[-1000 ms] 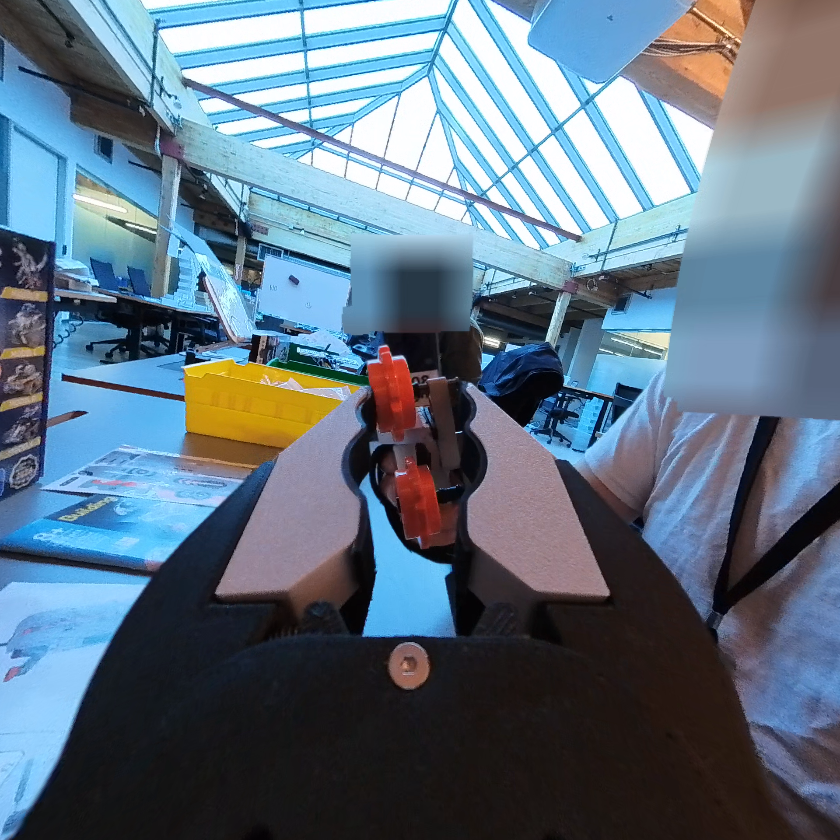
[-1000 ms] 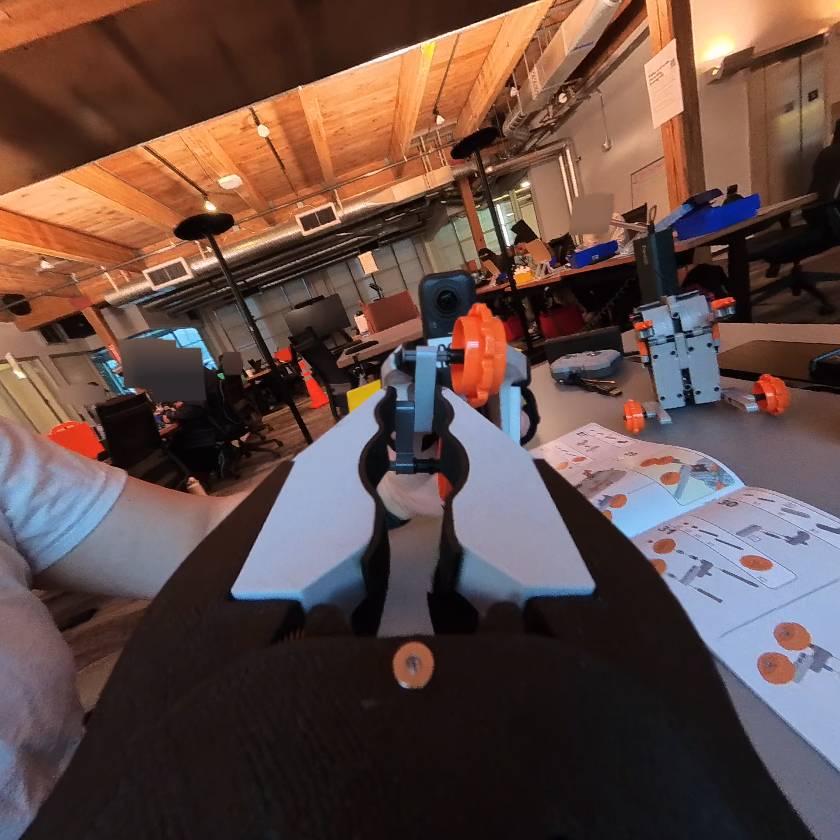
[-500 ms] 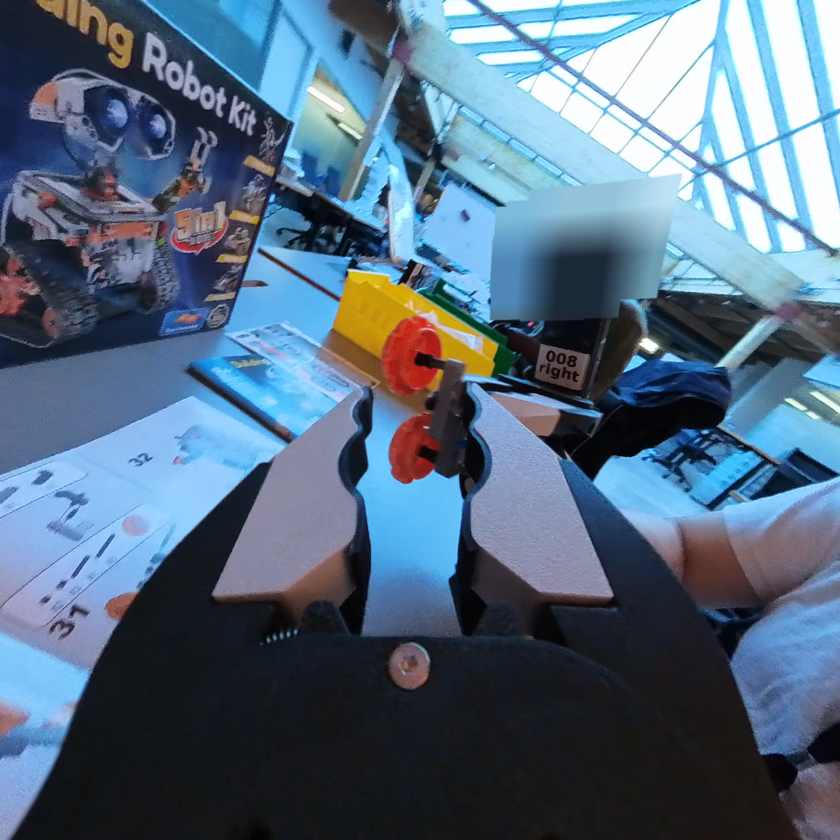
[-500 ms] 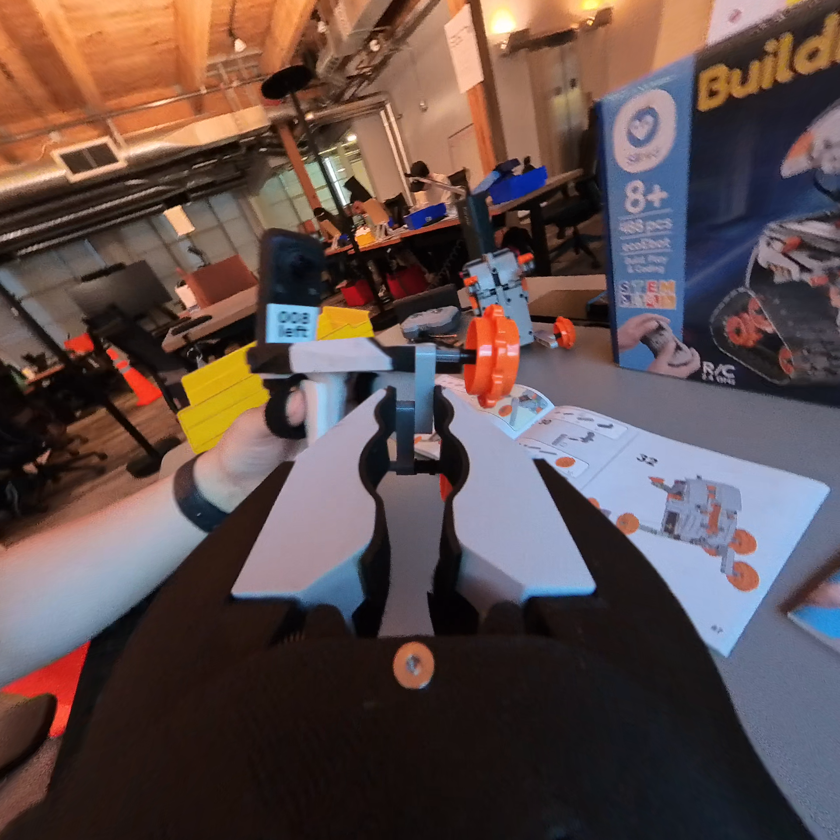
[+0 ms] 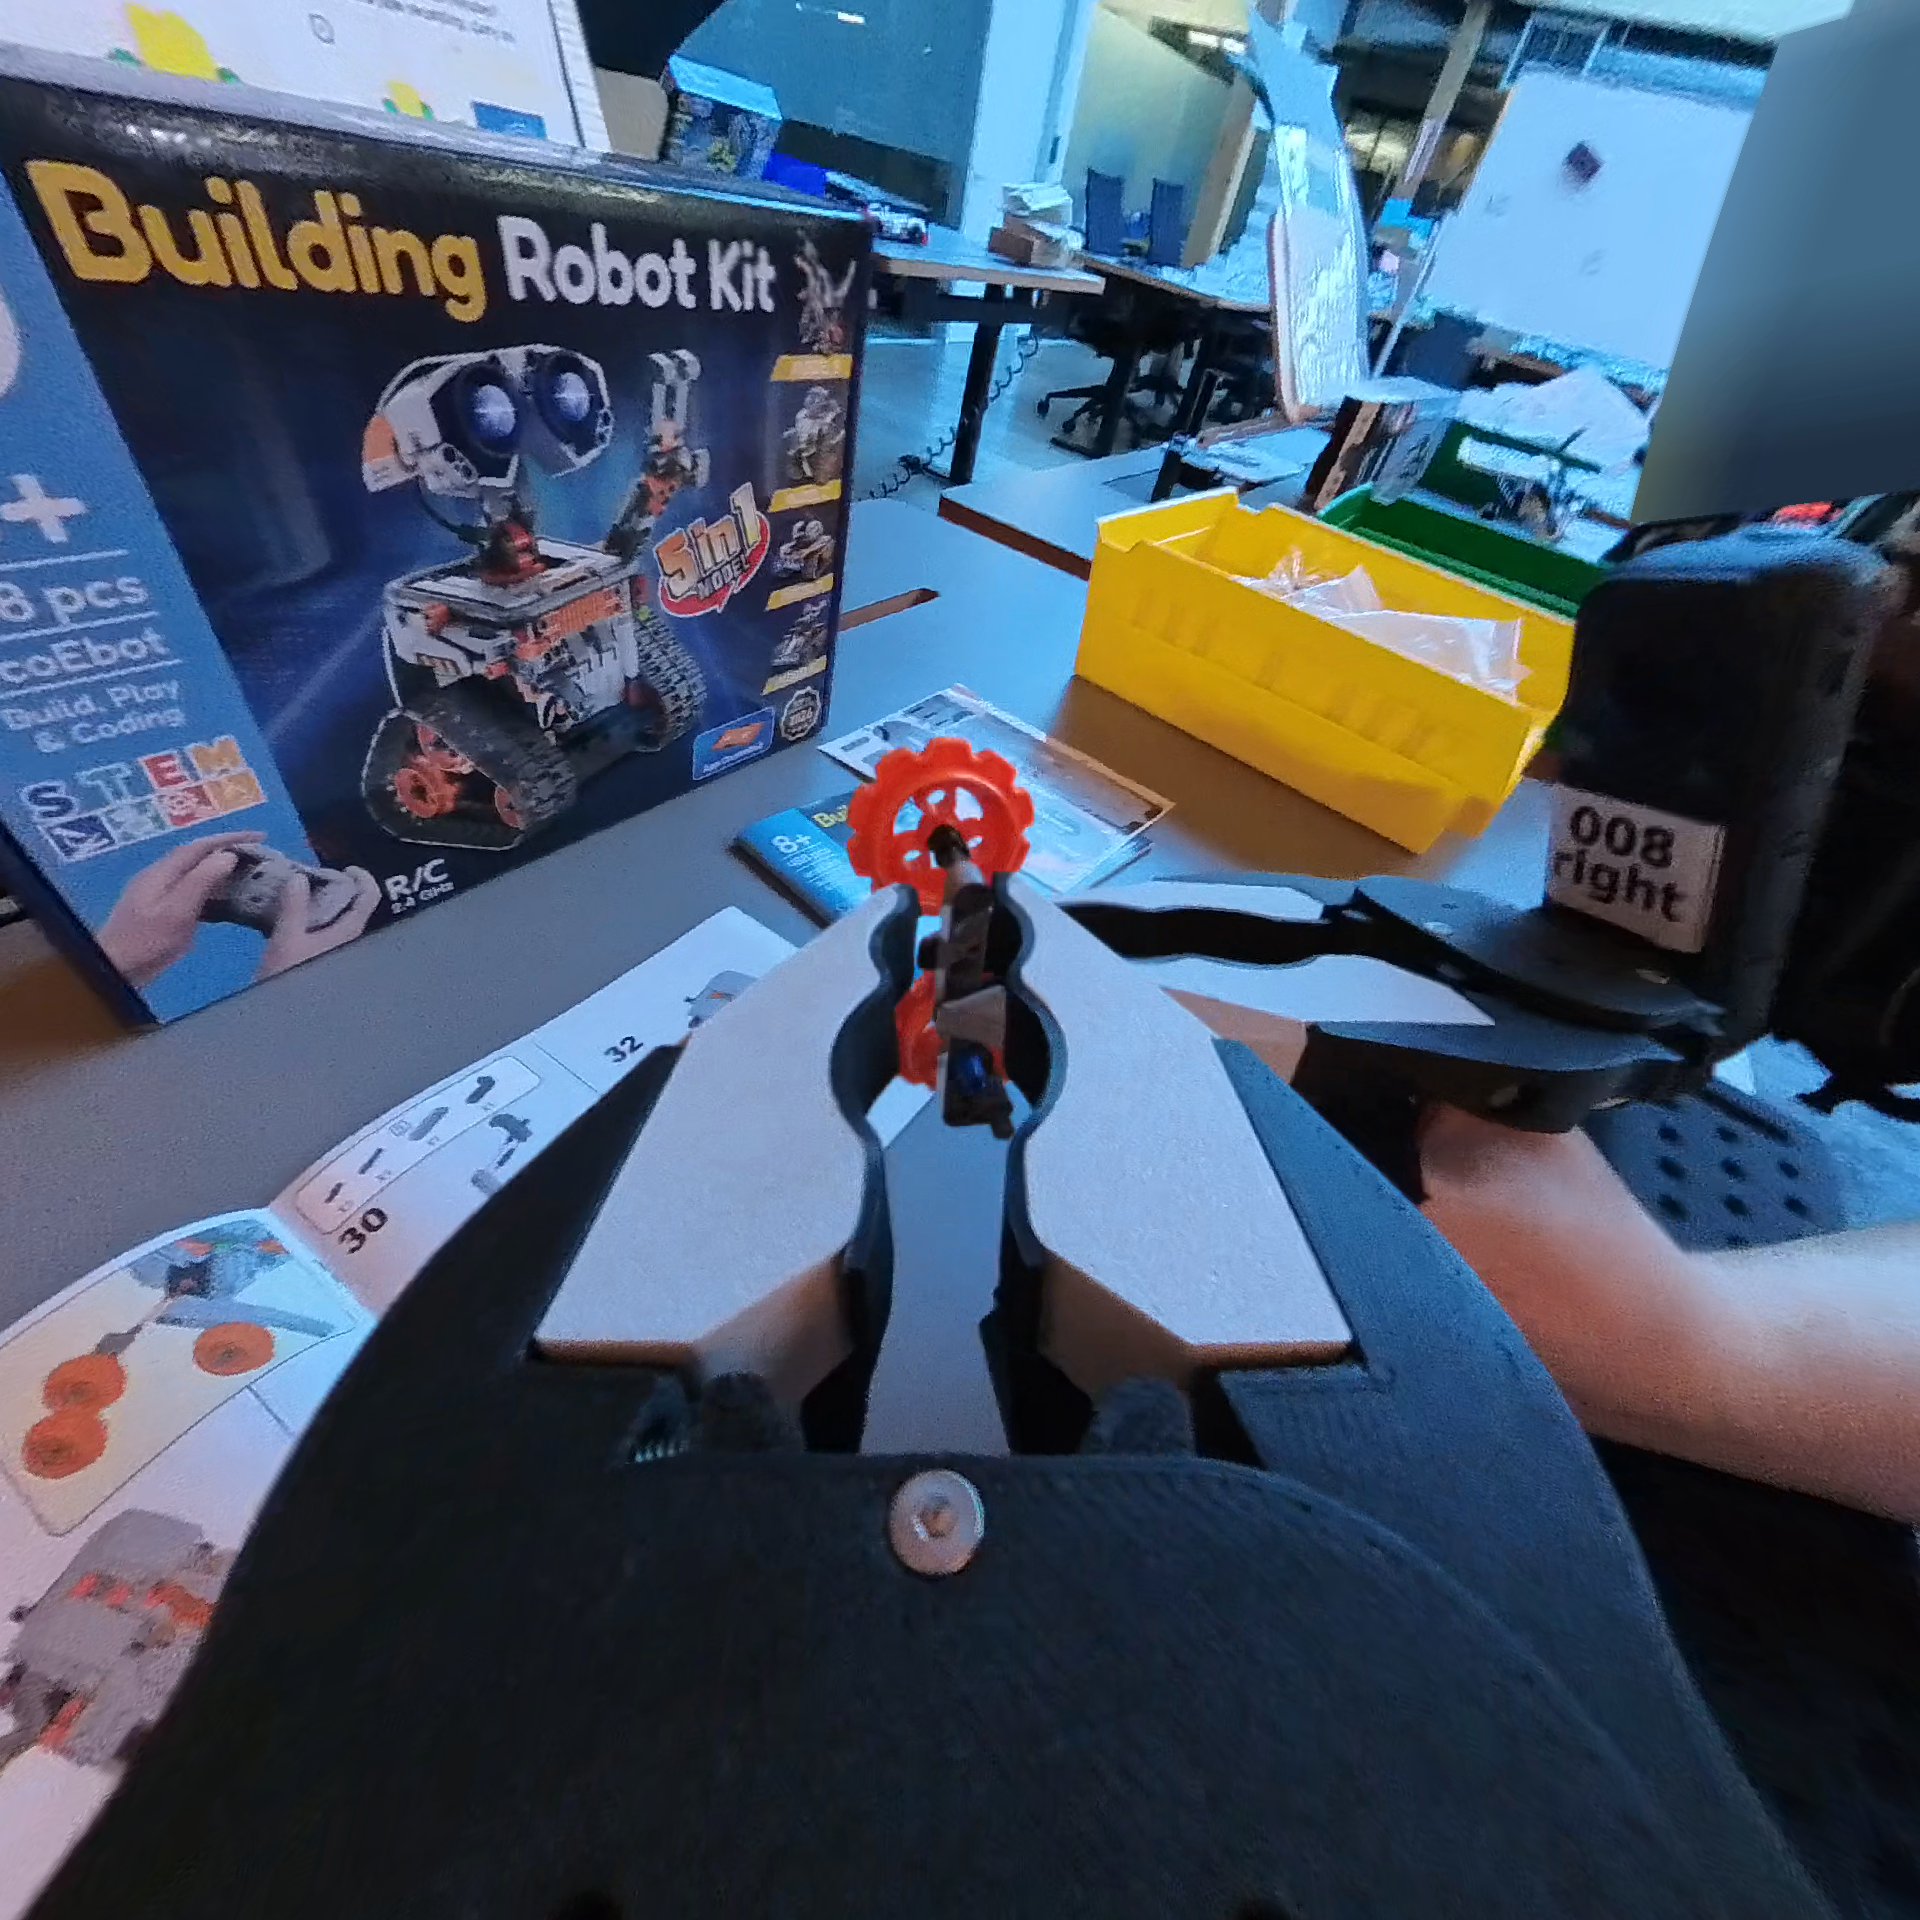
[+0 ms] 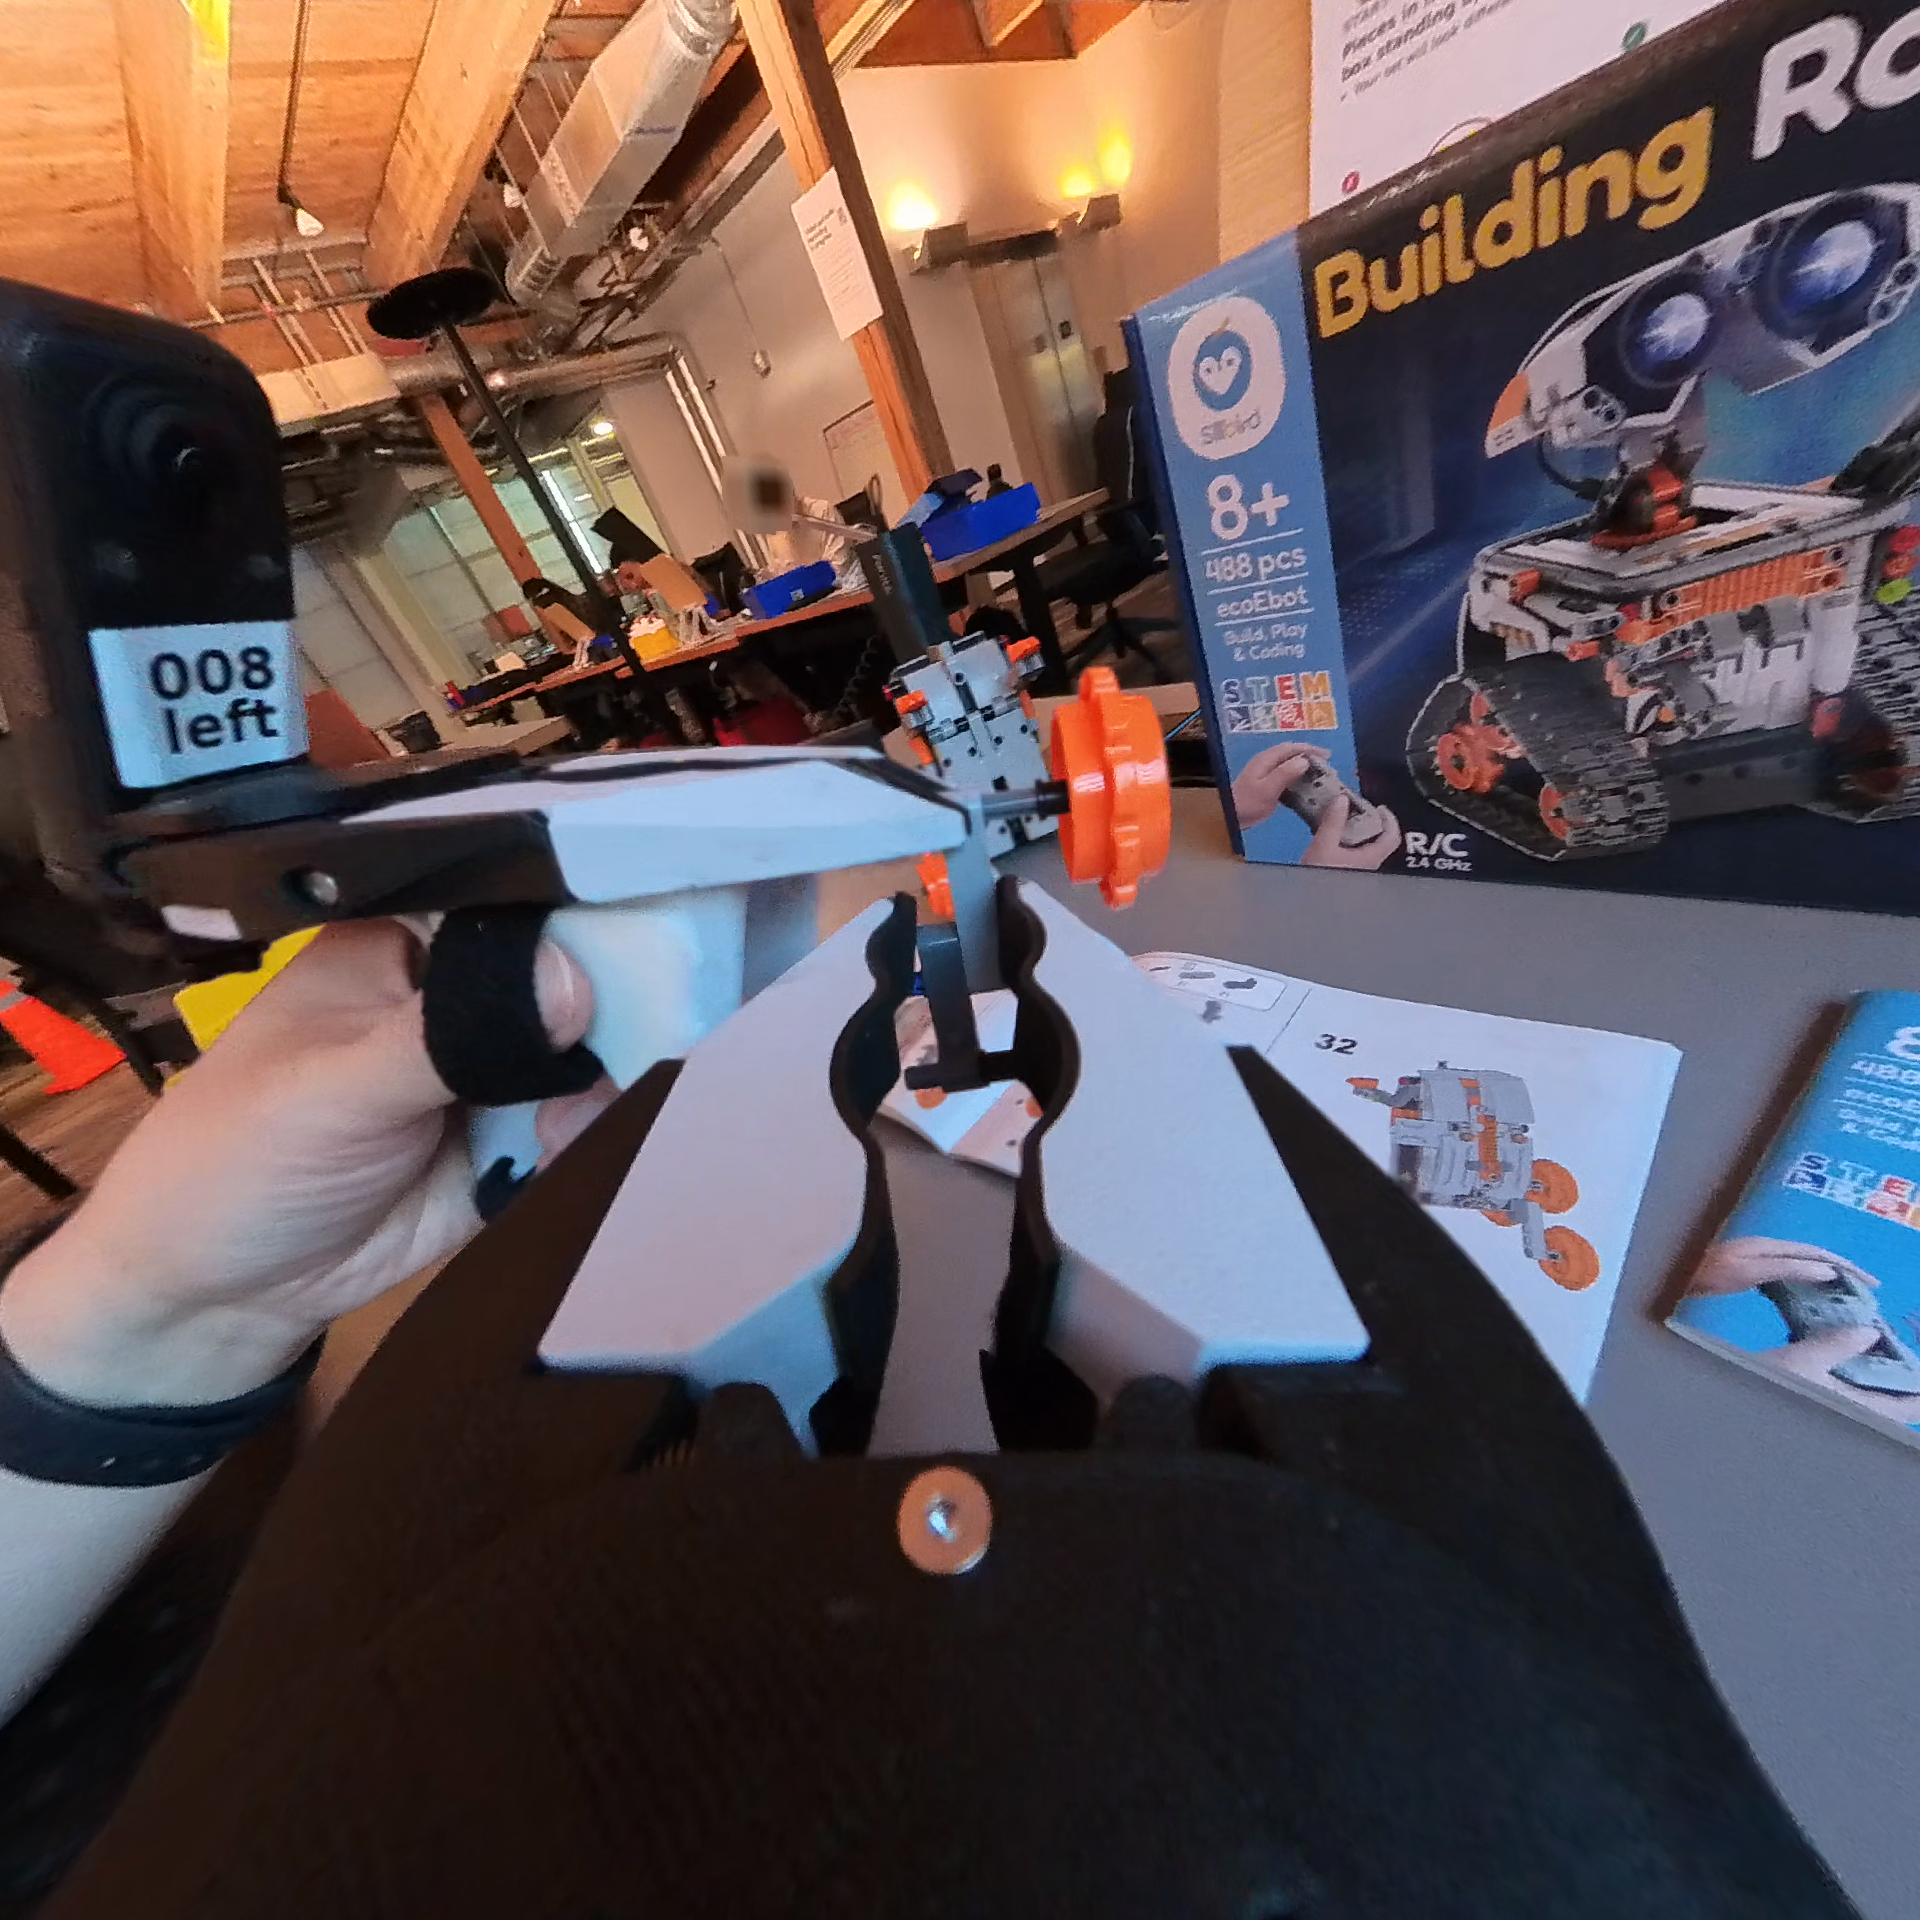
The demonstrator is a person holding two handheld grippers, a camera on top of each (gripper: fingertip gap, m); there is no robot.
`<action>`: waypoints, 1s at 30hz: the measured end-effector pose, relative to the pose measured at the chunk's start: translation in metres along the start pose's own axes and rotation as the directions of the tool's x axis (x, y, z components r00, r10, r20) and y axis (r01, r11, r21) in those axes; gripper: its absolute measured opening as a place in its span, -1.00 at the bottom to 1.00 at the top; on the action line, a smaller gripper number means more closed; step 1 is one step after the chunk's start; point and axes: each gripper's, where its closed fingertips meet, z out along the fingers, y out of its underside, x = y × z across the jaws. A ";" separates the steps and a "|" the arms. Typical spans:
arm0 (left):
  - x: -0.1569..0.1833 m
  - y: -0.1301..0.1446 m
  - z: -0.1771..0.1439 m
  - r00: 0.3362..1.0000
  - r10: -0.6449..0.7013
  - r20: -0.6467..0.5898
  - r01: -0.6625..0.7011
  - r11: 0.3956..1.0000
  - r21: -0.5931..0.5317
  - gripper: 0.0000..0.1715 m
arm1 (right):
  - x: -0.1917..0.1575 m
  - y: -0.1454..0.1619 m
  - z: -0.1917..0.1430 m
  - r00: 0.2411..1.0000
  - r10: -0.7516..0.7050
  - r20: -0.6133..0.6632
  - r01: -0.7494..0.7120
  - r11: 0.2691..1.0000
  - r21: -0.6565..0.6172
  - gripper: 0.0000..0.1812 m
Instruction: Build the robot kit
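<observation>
Here, a small grey beam assembly (image 5: 968,940) carrying an orange gear (image 5: 938,818) is clamped by both grippers above the grey table (image 5: 644,862): the left gripper (image 5: 951,914) and right gripper (image 6: 951,925) are each closed narrowly upon it. An open instruction booklet (image 6: 1455,1101) lies beneath, a kit box (image 5: 416,499) behind.

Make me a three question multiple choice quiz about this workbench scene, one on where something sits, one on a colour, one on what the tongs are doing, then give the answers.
1. Where is the yellow bin?
A. on the table beyond the booklets
B. on the floor
C. on top of the kit box

2. What colour is the toothed wheel?
A. green
B. orange
C. white

3. What are the left tongs and right tongs doing?
A. both hang open
B. only one grips
C. both grip the small wheel assembly

Answers: 1 A, it stands on the tabletop behind the booklets. 2 B, its rim is bright orange. 3 C, each pair closes on the grey beam.
</observation>
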 end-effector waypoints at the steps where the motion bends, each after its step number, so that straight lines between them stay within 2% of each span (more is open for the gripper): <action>1: 0.002 0.001 0.001 1.000 0.026 0.005 -0.026 1.000 -0.007 -0.94 | 0.001 -0.001 0.000 1.000 -0.010 -0.011 0.010 1.000 0.004 -0.85; 5: 0.000 0.002 0.002 0.994 0.098 0.047 -0.097 0.995 -0.014 -0.95 | 0.002 0.000 0.001 0.999 -0.016 -0.036 0.017 1.000 0.019 -0.85; 9: -0.001 0.003 -0.003 0.991 0.130 -0.002 -0.130 0.987 -0.095 -0.95 | -0.005 0.001 -0.001 1.000 -0.014 0.005 0.014 1.000 0.012 -0.83; 11: -0.006 -0.002 -0.014 0.990 0.141 -0.024 -0.143 0.982 -0.122 -0.95 | -0.011 0.002 -0.005 0.999 -0.014 0.048 0.014 1.000 -0.004 -0.66; 15: -0.008 -0.011 -0.044 0.984 0.080 -0.159 -0.115 0.968 -0.222 -0.96 | -0.030 -0.007 -0.021 0.984 -0.064 0.165 0.067 0.998 -0.016 -0.64; 17: 0.000 -0.012 -0.062 0.965 0.025 -0.260 -0.105 0.949 -0.298 -0.96 | -0.044 -0.026 -0.025 0.957 -0.145 0.253 0.137 0.989 0.047 -0.41; 18: 0.005 -0.014 -0.070 0.954 0.002 -0.300 -0.104 0.939 -0.327 -0.96 | -0.052 -0.032 -0.027 0.932 -0.197 0.306 0.186 0.980 0.064 -0.32; 20: 0.015 -0.020 -0.084 0.935 -0.044 -0.352 -0.099 0.921 -0.376 -0.96 | -0.064 -0.043 -0.033 0.869 -0.324 0.373 0.301 0.946 0.122 -0.30; 24: 0.043 -0.031 -0.104 0.900 -0.109 -0.422 -0.124 0.864 -0.488 -0.95 | -0.097 -0.047 -0.047 0.663 -0.582 0.471 0.521 0.810 0.268 -0.30; 26: 0.059 -0.035 -0.112 0.884 -0.151 -0.443 -0.132 0.827 -0.546 -0.95 | -0.107 -0.044 -0.051 0.570 -0.654 0.498 0.605 0.744 0.286 -0.34; 30: 0.082 -0.053 -0.125 0.852 -0.196 -0.486 -0.157 0.789 -0.594 -0.95 | -0.125 -0.056 -0.062 0.399 -0.769 0.500 0.707 0.605 0.367 -0.36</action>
